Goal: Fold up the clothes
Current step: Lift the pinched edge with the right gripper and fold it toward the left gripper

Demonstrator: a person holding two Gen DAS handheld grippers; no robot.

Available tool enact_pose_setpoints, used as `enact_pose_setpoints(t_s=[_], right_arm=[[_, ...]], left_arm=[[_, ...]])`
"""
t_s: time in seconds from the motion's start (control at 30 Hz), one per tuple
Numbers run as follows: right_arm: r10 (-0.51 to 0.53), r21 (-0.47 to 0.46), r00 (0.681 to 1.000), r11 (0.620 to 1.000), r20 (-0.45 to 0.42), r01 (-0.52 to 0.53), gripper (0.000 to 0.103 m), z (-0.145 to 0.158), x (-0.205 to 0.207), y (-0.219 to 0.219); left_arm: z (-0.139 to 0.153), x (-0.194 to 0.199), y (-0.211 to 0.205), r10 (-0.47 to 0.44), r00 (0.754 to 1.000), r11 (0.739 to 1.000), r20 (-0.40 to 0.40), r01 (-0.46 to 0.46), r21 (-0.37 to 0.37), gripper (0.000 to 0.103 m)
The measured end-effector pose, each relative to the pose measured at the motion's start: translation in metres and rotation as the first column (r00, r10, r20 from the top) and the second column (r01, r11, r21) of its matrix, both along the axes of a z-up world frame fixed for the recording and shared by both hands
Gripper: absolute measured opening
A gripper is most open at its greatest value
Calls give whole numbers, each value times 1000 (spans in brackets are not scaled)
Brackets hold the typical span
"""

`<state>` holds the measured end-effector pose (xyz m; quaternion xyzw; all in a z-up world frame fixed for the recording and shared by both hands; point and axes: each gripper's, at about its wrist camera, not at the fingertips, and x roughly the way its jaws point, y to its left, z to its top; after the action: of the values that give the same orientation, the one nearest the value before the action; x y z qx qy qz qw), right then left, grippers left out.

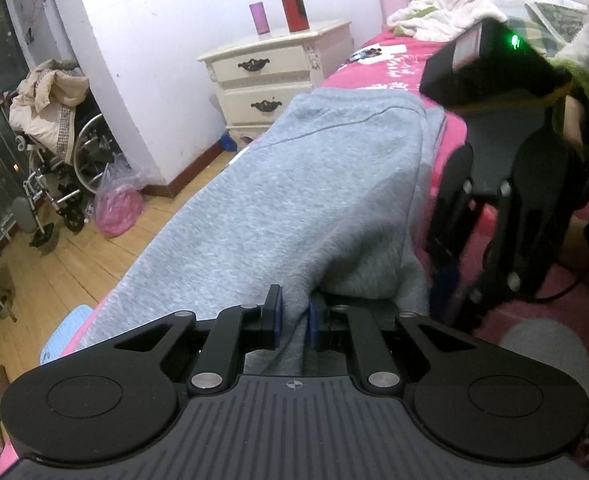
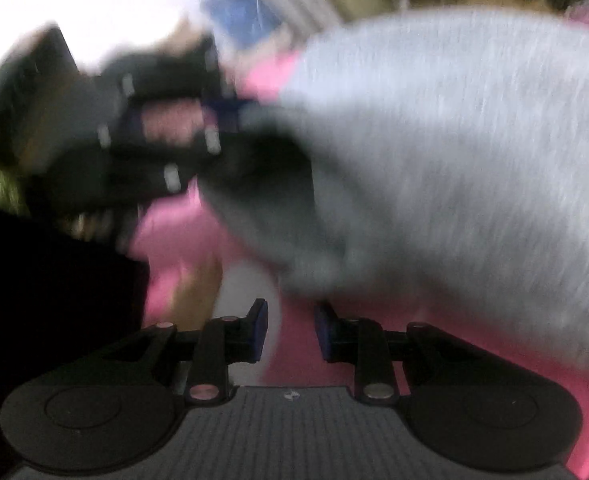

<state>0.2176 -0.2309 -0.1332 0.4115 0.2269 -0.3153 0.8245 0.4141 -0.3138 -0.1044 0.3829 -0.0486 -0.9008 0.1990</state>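
Observation:
A grey sweat garment (image 1: 314, 184) lies lengthwise along the pink bed (image 1: 390, 68). My left gripper (image 1: 294, 312) is shut on a pinched fold at its near end, cloth squeezed between the blue pads. To its right my right gripper (image 1: 452, 284) points down at the bed beside the garment's edge. In the blurred right wrist view, my right gripper (image 2: 290, 324) is open with only pink sheet showing between its pads. The grey garment (image 2: 454, 160) fills the right there, and the left gripper (image 2: 222, 112) grips its corner at upper left.
A cream nightstand (image 1: 274, 76) with a red bottle (image 1: 294, 8) and a purple cup (image 1: 259, 18) stands beside the bed. A white blanket (image 1: 442, 8) lies at the bed's far end. A wheelchair (image 1: 62, 160) and a pink bag (image 1: 118, 204) are on the wood floor.

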Motion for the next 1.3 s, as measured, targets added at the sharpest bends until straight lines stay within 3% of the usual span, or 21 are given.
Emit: enact_pose_setpoints(t_s=[0.07,0.17,0.47,0.57,0.63,0.87,1.03,1.1,1.13,1.3], right_arm=[[-36,-53,999,998,38,38,27,6,-2,1],[-22,-127,1000,992,22,25,27,13,3,5],[-64,-212,997,976,-34,55,26,11,18,1],[-13,-234,998,972,-58,-1,26,17,27,3],[42,-281,990,956,-133,-78,27,20,37,9],[116,-448,877,824,-467,-348,29,20,75,27],[124,-448,734,721,-668,-529,28,-8,107,31],[114,-449,705,698,-700,-558,18,-13,113,32],[109,-457,720,705,-686,-542,7,-10,114,31],[18,-512,830,779,-557,-361,6,10,104,17]], left_arm=[[0,1,-1,6,1000,1000,-6,-5,7,11],[0,3,-2,10,1000,1000,-14,-10,16,11],[0,6,0,9,1000,1000,-23,-8,12,11],[-1,5,-1,6,1000,1000,-20,-6,6,11],[-2,5,-2,6,1000,1000,-18,-6,7,11],[-2,4,-4,8,1000,1000,-18,-8,8,11],[-1,5,-2,8,1000,1000,-19,-7,7,11],[-1,5,-2,9,1000,1000,-20,-9,9,11],[-1,5,-2,10,1000,1000,-20,-10,10,11],[1,7,-2,19,999,1000,-33,-18,20,11]])
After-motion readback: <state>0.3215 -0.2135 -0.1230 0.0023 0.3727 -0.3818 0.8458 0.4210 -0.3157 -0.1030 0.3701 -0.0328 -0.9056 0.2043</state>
